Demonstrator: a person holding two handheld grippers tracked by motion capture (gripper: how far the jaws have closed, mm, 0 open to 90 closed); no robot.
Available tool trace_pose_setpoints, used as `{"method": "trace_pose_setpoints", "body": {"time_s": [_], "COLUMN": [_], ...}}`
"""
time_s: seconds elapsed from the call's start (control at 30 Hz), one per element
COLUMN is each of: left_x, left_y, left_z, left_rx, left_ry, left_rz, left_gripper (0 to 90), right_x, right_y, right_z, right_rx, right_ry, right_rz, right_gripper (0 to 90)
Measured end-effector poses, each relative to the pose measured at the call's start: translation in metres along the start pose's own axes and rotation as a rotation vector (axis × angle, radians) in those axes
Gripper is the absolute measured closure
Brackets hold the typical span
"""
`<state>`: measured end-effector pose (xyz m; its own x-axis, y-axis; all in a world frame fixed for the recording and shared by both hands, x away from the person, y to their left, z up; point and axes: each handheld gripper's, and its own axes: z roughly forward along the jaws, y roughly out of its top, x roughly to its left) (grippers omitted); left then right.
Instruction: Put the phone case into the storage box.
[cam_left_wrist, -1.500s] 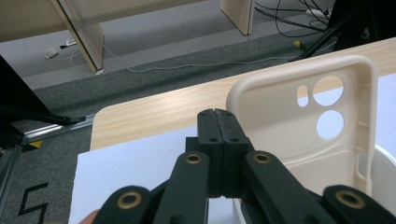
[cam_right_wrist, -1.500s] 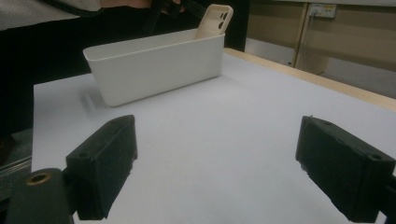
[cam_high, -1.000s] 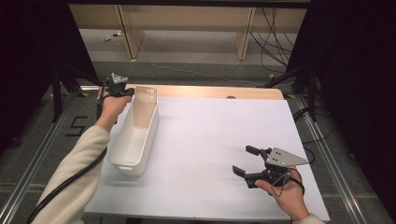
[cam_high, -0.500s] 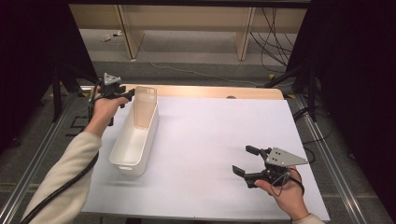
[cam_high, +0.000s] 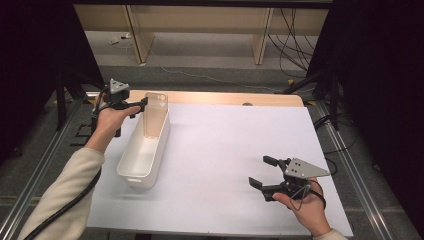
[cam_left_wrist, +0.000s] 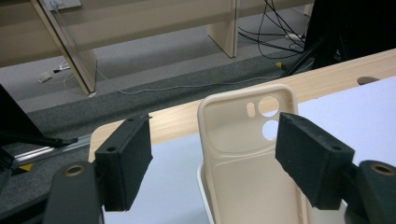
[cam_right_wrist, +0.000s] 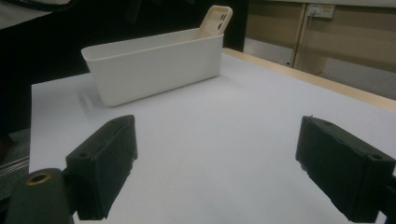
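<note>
A beige plastic phone case (cam_high: 155, 114) stands upright in the far end of a white oblong plastic bin (cam_high: 144, 152) on the desk (cam_high: 235, 155). The left tool (cam_high: 140, 104), just beside the case, has just been opening its jaws, which hold nothing. The right tool (cam_high: 263, 171) rests wide and empty, well apart.

Most of the white table sheet (cam_high: 230, 150) lies bare across the middle and right of the high view, giving open passage there. At the left of the frame stands a long cream plastic bin (cam_high: 145, 150), with a tall beige phone case (cam_high: 156, 114) propped upright at its far end, rising above the rim. The bin's near half is hollow and free.
</note>
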<state>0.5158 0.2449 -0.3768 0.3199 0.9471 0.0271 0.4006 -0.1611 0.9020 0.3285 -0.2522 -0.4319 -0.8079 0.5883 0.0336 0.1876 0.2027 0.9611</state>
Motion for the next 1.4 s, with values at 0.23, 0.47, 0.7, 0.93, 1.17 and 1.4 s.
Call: {"method": "trace_pose_setpoints", "body": {"time_s": [0.23,0.47,0.7,0.93,1.17,1.4], "left_x": [-0.004,-0.007,-0.008,-0.011,-0.016,-0.020], "left_y": [-0.002,-0.003,-0.006,-0.008,-0.009,-0.009], "left_z": [-0.006,-0.015,-0.022,-0.031,-0.040,-0.047], "left_rx": [-0.026,-0.038,-0.046,-0.052,-0.064,-0.070], "left_ry": [-0.043,-0.051,-0.060,-0.073,-0.087,-0.104], "left_rz": [-0.003,-0.002,-0.005,0.001,0.015,0.030], "left_gripper": [21.0,16.7,15.5,15.5,15.4,15.4], "right_x": [0.001,0.000,0.000,0.001,0.001,0.001], "right_y": [0.000,0.000,0.001,0.001,0.001,0.001], "right_z": [-0.001,0.000,0.000,-0.001,0.000,-0.001], "right_rx": [0.019,-0.011,-0.004,0.000,0.000,-0.001], "right_ry": [-0.003,-0.003,-0.004,-0.013,-0.012,-0.012], "right_rz": [0.018,-0.008,-0.003,-0.006,-0.010,-0.009], "right_gripper": [13.9,13.9,13.9,13.8,13.8,13.8]}}
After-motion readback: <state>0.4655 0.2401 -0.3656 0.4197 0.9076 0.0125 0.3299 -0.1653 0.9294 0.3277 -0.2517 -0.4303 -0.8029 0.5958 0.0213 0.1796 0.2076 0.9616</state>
